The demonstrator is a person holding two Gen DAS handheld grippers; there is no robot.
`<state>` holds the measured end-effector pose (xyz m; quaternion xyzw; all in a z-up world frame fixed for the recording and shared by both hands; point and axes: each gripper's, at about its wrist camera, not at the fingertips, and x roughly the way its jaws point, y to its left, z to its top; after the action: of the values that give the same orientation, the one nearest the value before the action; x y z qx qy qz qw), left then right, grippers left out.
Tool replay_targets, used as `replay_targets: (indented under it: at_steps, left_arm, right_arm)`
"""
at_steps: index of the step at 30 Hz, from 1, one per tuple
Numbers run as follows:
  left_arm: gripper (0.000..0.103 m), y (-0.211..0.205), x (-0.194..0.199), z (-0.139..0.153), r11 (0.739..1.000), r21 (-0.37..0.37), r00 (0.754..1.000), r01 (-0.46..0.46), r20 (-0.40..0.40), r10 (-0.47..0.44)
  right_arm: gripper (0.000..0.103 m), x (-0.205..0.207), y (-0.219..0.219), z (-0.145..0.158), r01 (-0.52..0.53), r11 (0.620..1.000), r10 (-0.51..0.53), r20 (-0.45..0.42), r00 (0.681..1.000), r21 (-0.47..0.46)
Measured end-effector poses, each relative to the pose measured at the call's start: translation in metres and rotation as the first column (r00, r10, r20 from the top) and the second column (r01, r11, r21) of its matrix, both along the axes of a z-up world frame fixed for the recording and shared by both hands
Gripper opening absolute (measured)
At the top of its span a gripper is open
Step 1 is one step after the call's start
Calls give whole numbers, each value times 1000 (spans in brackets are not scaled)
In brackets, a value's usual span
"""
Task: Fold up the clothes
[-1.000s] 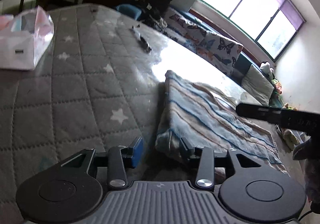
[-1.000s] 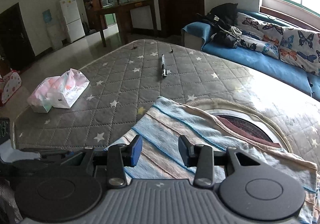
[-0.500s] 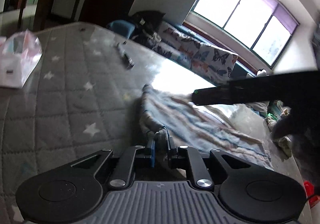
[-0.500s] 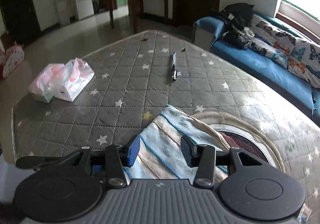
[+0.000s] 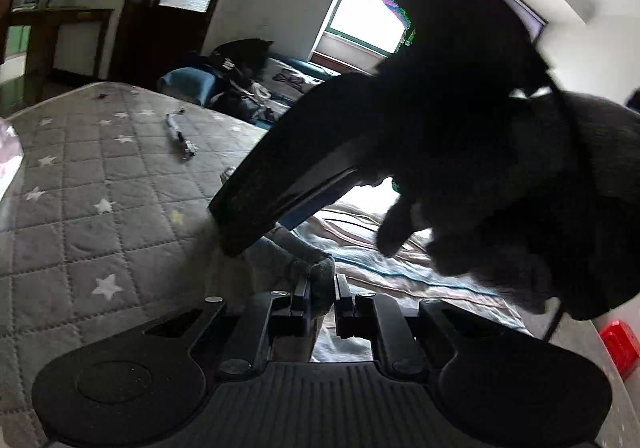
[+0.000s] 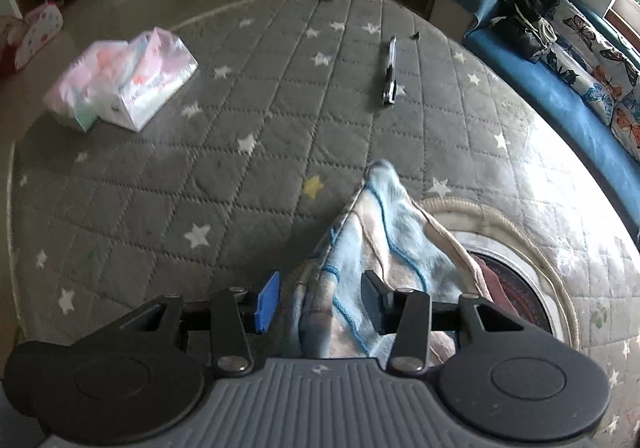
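Observation:
A blue and beige striped cloth (image 6: 384, 215) lies on a grey quilted mattress (image 6: 240, 167) with white stars. My left gripper (image 5: 322, 288) is shut on a bunched corner of the cloth (image 5: 380, 260), held just above the mattress. My right gripper (image 6: 320, 302) is open, and a raised fold of the cloth stands between its fingers without being clamped. In the left wrist view the dark body of the right gripper and a gloved hand (image 5: 500, 187) cross close in front and hide much of the cloth.
A pink and white tissue pack (image 6: 124, 87) sits at the far left of the mattress, and a pen (image 6: 390, 71) lies farther back. A round rimmed object (image 6: 516, 276) shows under the cloth's right side. A blue sofa (image 6: 560, 95) runs along the right. A red object (image 5: 618, 344) sits low right.
My left gripper closed on the cloth's corner and lifted it. My right gripper swung over the cloth, across the left view, and the cloth's edge now stands bunched between its open fingers.

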<state>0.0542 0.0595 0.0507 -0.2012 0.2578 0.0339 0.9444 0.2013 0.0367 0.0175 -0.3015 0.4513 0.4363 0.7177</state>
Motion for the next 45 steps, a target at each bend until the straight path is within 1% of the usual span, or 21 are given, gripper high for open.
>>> replay_targets:
  at_steps: [1, 3, 4, 5, 6, 8, 11, 12, 13, 14, 15, 17, 20, 23, 24, 25, 30, 34, 38, 40, 45]
  left_arm:
    - [12, -1, 0, 0, 1000, 2, 1000, 7, 1, -7]
    - [12, -3, 1, 0, 1000, 5, 1000, 22, 3, -22]
    - [12, -3, 2, 0, 1000, 6, 1000, 29, 3, -29]
    - [12, -4, 2, -1, 999, 8, 999, 36, 4, -37]
    - [12, -5, 2, -1, 999, 10, 999, 44, 5, -44]
    - [14, -7, 3, -1, 998, 13, 998, 58, 7, -58]
    - [17, -9, 2, 2, 996, 13, 996, 89, 20, -89]
    - [21, -9, 1, 4, 995, 11, 994, 104, 30, -104]
    - [30, -10, -1, 6, 993, 10, 992, 118, 40, -118]
    - [35, -11, -3, 7, 991, 10, 990, 132, 50, -132]
    - [38, -12, -4, 9, 989, 12, 988, 145, 59, -145]
    - [38, -16, -6, 9, 986, 28, 985, 162, 60, -163]
    - [38, -20, 0, 5, 984, 33, 984, 173, 29, -174]
    - [38, -27, 4, 1, 983, 33, 984, 178, -5, -178]
    - [41, -30, 5, 0, 983, 37, 984, 179, -14, -178]
    - [50, -34, 6, -2, 983, 40, 984, 179, -24, -178]
    - [51, -50, 9, -9, 978, 49, 977, 204, -76, -200]
    - [51, -64, 12, -12, 969, 71, 969, 235, -93, -228]
    - [51, -74, 18, -18, 964, 78, 961, 253, -131, -242]
    - [51, -79, 20, -21, 962, 87, 959, 257, -141, -244]
    - [51, -89, 22, -22, 956, 101, 954, 275, -154, -258]
  right_arm:
    - [34, 0, 0, -1, 3, 1000, -3, 4, 1000, 0]
    - [24, -2, -1, -3, 4, 1000, -4, 19, 1000, 7]
    - [23, -3, -2, -3, 4, 1000, -5, 27, 1000, 11]
    - [17, -5, -5, -3, 5, 1000, -5, 37, 999, 18]
    - [14, -6, -7, -2, 5, 1000, -6, 46, 999, 25]
    - [10, -8, -13, 0, 7, 999, -10, 65, 998, 39]
    - [9, 2, -37, 12, 64, 993, -70, 55, 996, 103]
    - [8, 6, -47, 16, 89, 989, -96, 51, 994, 121]
    - [8, 10, -57, 21, 114, 984, -121, 46, 992, 139]
    - [8, 15, -67, 25, 139, 978, -147, 42, 988, 158]
    - [8, 18, -80, 30, 166, 970, -175, 41, 984, 175]
    - [7, 26, -106, 39, 216, 954, -228, 35, 973, 210]
    - [7, 34, -140, 46, 280, 928, -296, 32, 955, 247]
    - [7, 42, -179, 48, 342, 893, -361, 13, 932, 293]
    - [7, 44, -191, 48, 359, 882, -379, 7, 925, 307]
    - [7, 45, -202, 48, 376, 870, -397, 1, 918, 320]
    - [7, 52, -258, 36, 470, 806, -491, -36, 870, 360]
    - [7, 51, -295, 17, 536, 761, -552, -69, 831, 365]
    - [7, 49, -328, 0, 598, 707, -602, -123, 789, 378]
    - [7, 49, -341, -5, 617, 684, -613, -150, 775, 390]
    - [7, 47, -350, -21, 630, 670, -613, -185, 768, 392]
